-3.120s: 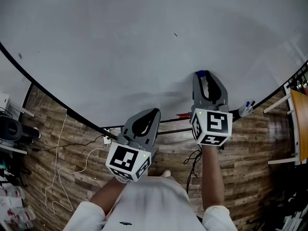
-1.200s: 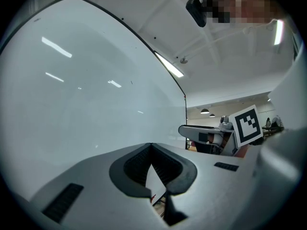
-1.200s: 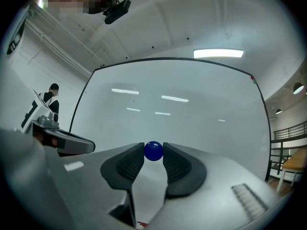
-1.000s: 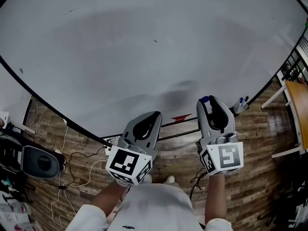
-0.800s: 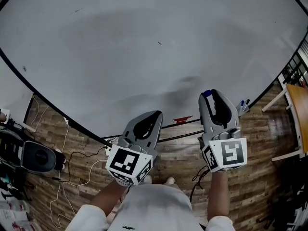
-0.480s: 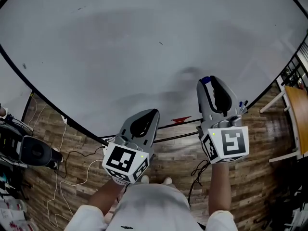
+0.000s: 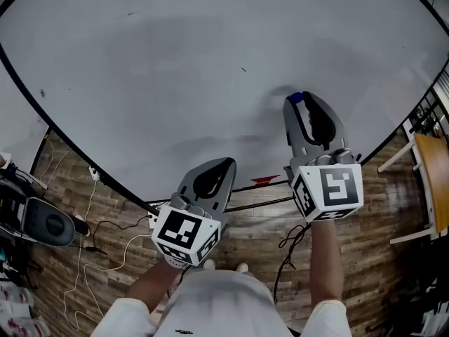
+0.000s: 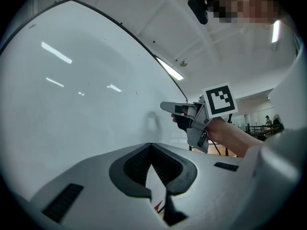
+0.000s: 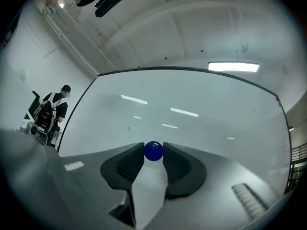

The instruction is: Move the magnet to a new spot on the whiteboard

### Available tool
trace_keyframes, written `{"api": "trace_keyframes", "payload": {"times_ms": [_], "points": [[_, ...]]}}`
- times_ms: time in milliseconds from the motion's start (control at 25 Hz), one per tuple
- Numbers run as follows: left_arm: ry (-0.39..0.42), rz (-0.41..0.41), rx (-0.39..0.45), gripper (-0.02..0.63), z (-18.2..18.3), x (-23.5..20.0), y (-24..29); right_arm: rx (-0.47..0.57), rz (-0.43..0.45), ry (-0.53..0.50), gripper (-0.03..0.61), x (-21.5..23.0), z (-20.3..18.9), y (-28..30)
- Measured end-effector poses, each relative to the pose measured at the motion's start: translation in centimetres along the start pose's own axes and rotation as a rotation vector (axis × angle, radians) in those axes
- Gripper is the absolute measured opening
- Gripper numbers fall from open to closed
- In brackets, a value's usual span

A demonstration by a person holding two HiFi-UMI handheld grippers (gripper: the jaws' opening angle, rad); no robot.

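Your right tongs (image 7: 300,102) grip the blue magnet (image 9: 153,150) close to the whiteboard (image 7: 161,76), right of centre; your left tongs (image 7: 222,164) sit closed and empty, nearer, above the cable-strewn wooden floor (image 7: 70,195)

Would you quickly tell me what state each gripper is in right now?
Left gripper: shut, nothing between its fingers.
Right gripper: shut on the small round blue magnet.
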State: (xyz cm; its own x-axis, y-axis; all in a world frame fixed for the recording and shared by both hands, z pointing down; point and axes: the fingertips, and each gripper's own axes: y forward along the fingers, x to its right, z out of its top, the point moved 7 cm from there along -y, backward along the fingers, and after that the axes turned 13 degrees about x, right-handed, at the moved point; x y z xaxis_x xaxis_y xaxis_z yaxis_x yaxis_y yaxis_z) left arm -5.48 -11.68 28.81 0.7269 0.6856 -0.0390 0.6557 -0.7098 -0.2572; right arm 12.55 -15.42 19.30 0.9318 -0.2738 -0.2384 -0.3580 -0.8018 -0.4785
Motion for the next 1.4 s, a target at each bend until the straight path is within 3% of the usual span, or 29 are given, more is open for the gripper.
{"api": "trace_keyframes", "payload": {"times_ms": [480, 1400], "points": [[0.001, 0.007, 0.004, 0.006, 0.4, -0.5, -0.1, 0.001, -0.004, -0.078, 0.132, 0.2, 0.1, 3.9], [-0.002, 0.011, 0.003, 0.006, 0.2, -0.1, -0.8, 0.012, -0.036, -0.099, 0.133, 0.0, -0.3, 3.1]]}}
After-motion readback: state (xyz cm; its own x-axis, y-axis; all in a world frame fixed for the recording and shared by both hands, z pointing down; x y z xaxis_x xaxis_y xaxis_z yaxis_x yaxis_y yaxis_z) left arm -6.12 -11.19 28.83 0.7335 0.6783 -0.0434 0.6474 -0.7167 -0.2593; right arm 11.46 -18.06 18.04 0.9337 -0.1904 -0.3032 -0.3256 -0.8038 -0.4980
